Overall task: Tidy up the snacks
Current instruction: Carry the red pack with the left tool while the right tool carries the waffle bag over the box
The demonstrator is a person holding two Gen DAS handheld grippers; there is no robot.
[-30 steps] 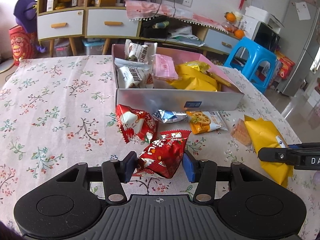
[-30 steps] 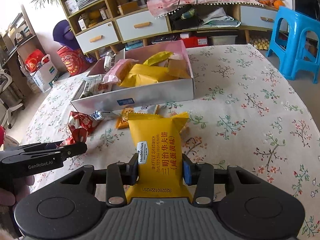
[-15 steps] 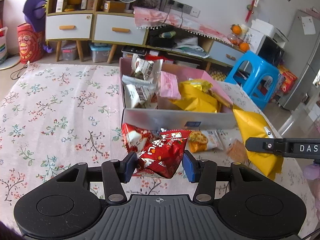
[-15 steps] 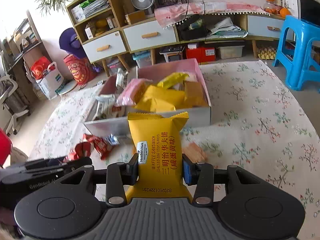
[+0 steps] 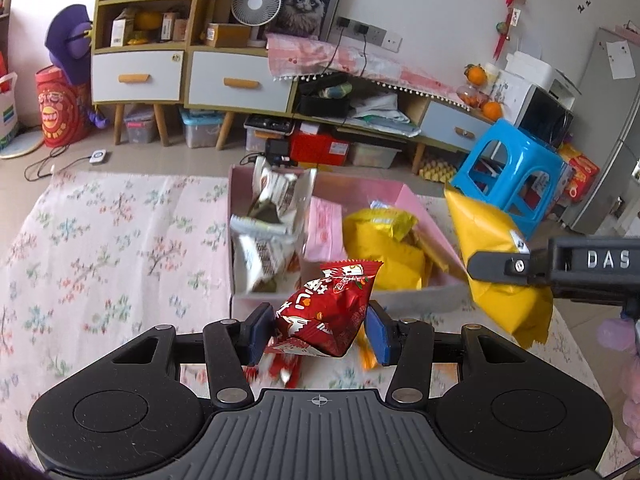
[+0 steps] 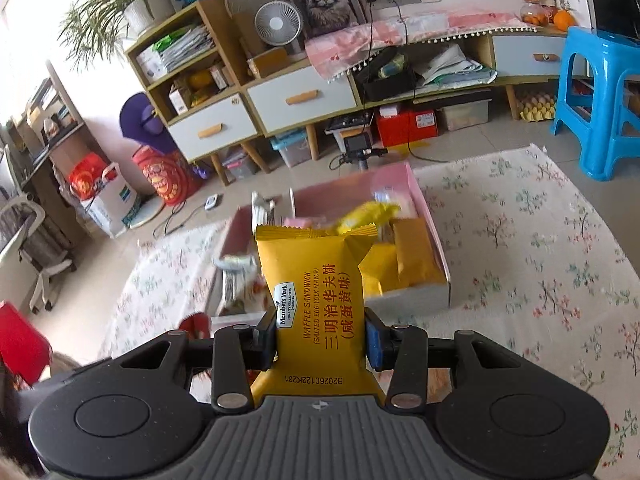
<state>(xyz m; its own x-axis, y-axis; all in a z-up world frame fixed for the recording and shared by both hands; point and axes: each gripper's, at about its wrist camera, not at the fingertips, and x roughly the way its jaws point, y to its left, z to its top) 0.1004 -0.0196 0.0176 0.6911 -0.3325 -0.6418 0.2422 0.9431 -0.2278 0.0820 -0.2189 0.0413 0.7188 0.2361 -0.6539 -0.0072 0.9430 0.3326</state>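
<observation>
Where floral tablecloth (image 5: 100, 240) spreads, pink box (image 5: 424, 216), cabinet w/ drawers (image 5: 140, 76) behind.

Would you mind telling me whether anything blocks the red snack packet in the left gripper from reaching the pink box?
Nothing visible does. The left gripper holds the red foil snack packet just short of the pink cardboard box, whose top is open, with only air between them.
</observation>
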